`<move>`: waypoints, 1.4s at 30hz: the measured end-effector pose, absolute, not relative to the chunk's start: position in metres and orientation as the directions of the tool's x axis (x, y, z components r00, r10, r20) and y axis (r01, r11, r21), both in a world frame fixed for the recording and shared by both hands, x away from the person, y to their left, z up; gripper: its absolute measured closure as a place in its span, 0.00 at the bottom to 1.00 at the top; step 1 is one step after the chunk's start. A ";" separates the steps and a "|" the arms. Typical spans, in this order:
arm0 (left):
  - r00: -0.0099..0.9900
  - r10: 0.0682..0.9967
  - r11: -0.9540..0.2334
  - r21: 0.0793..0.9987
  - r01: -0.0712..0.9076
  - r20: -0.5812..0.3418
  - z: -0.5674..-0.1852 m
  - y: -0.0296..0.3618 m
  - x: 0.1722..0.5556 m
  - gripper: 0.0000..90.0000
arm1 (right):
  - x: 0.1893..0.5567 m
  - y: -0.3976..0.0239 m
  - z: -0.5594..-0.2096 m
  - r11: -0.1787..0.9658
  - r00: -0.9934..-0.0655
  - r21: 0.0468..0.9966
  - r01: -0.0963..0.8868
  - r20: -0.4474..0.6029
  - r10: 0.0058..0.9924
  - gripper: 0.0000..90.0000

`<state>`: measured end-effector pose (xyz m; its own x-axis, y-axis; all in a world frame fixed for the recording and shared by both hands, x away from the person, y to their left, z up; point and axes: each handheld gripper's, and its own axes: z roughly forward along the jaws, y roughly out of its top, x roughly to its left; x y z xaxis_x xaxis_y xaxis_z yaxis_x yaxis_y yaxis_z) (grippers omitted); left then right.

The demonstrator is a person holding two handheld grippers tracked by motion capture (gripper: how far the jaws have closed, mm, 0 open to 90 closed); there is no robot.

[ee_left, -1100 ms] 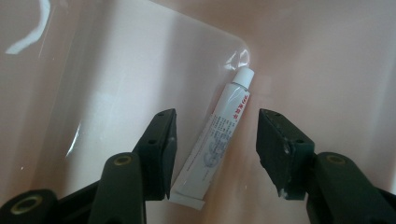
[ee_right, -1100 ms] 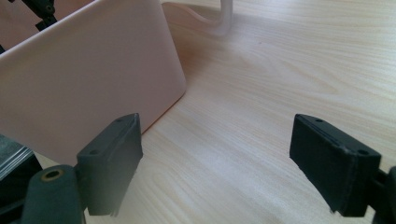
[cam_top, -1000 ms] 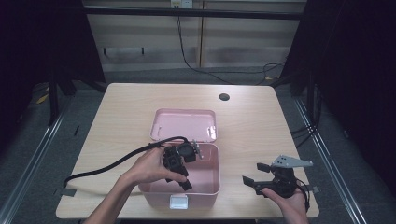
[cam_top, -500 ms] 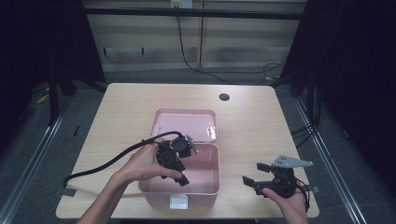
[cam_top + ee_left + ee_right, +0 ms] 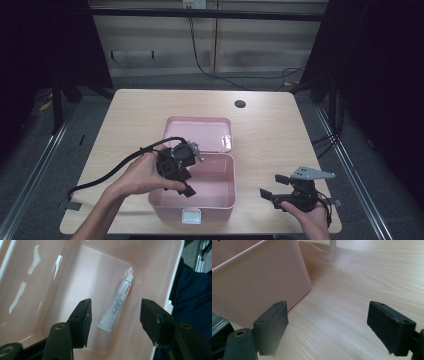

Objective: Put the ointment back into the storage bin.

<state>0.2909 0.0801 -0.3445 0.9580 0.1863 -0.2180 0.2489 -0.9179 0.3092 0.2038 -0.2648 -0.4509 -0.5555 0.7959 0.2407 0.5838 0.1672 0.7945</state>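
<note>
A pink plastic box (image 5: 200, 205) stands open on the wooden table, its lid (image 5: 200, 134) folded back. On the box floor (image 5: 62, 277) lies a small white tube (image 5: 122, 291). My left gripper (image 5: 186, 181) hangs over the left half of the box. Its jaws (image 5: 116, 302) have just been opening and stand apart on either side of the tube, above it and not touching. My right gripper (image 5: 271, 185) rests low on the table to the right of the box, open, with bare wood between its jaws (image 5: 328, 307) and the box wall (image 5: 257, 277) beside it.
A white latch (image 5: 191, 216) sits on the box's front wall. A dark round hole (image 5: 240, 104) marks the far side of the table. The left gripper's black cable (image 5: 115, 172) trails off to the left edge. Dark blue clothing (image 5: 192, 297) lies past the box's near rim.
My left gripper has risen out of the box and drifted a little left, with its jaws wider apart. The right gripper has stayed put.
</note>
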 end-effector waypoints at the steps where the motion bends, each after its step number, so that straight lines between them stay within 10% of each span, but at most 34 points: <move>1: 0.958 0.190 -0.915 0.314 0.252 -0.215 -0.343 0.082 0.291 0.47 | 0.204 -0.265 -0.451 0.168 -0.556 0.795 0.583 0.240 0.796 0.19; 42: 0.924 0.324 -0.807 0.449 0.383 -0.205 -0.324 0.193 0.290 0.36 | 0.204 -0.265 -0.451 0.163 -0.549 0.792 0.588 0.243 0.799 0.19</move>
